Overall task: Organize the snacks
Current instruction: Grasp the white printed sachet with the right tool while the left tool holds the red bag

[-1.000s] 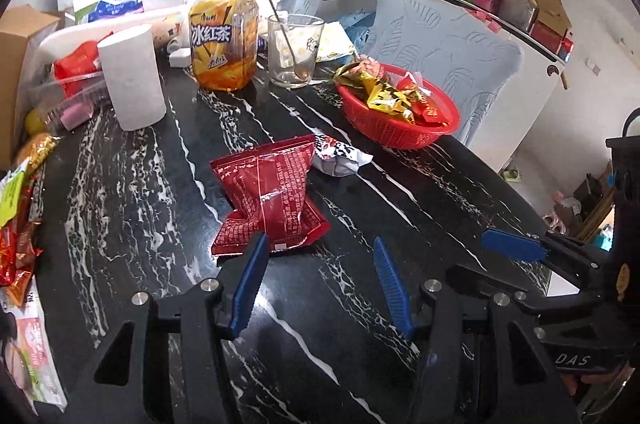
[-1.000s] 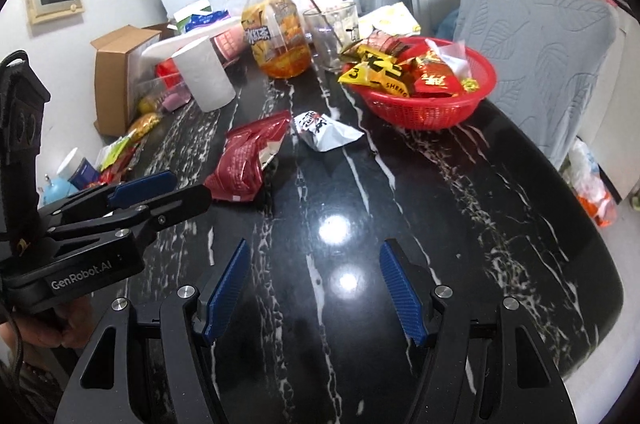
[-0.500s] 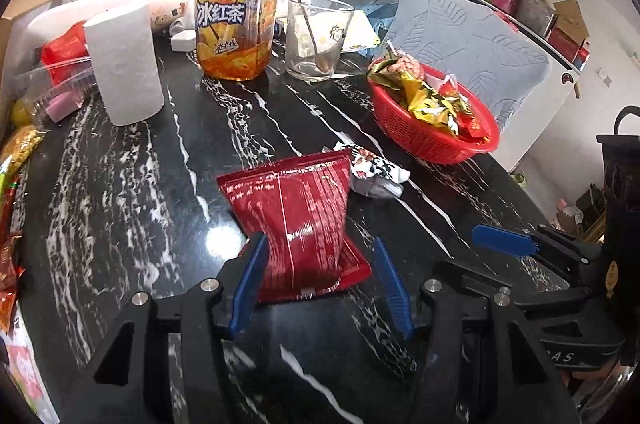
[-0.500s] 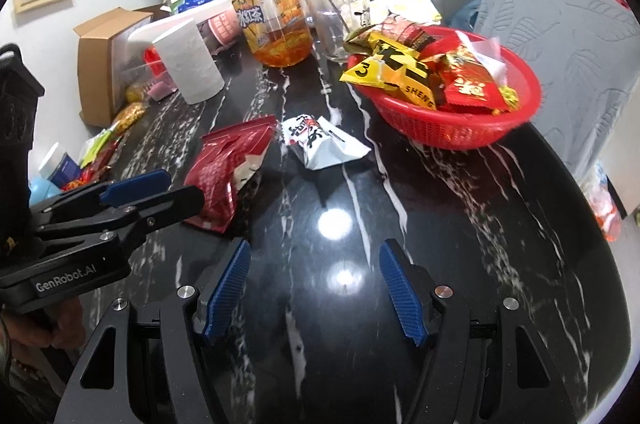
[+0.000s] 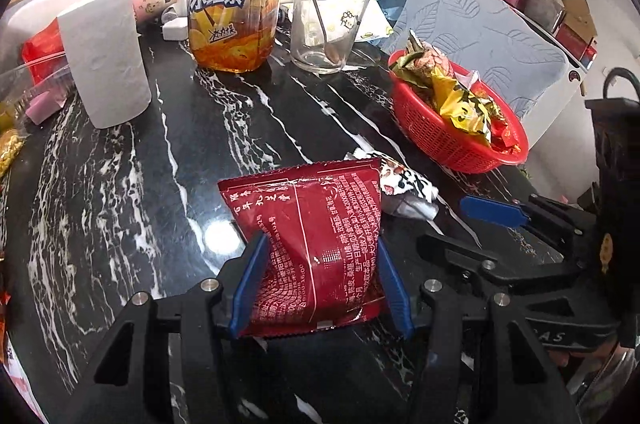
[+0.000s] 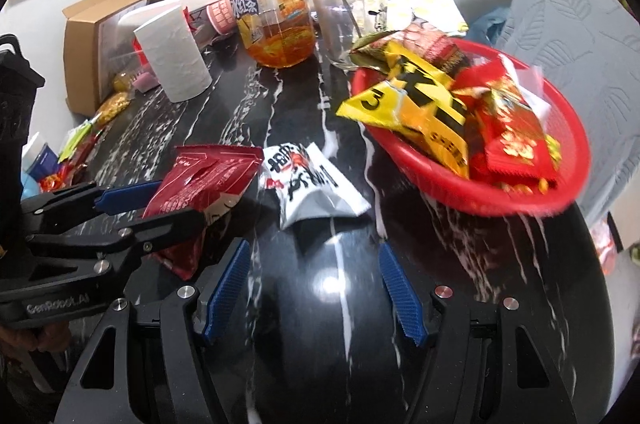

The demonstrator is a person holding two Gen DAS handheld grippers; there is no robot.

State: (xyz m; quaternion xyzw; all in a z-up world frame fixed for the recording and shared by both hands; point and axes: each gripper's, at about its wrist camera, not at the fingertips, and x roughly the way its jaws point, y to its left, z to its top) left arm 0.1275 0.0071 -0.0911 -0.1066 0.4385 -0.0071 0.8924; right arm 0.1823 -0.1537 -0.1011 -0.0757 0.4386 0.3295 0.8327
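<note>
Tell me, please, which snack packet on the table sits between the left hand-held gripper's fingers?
The dark red packet; the white packet beside it lies beyond the left hand-held gripper.

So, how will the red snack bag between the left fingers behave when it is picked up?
The red snack bag looks puffy and creased, so it will probably dent under the fingers and sag at its free end. It seems light for its size. Its glossy film could slip, so a grip on the flat sealed edge may hold better.
</note>
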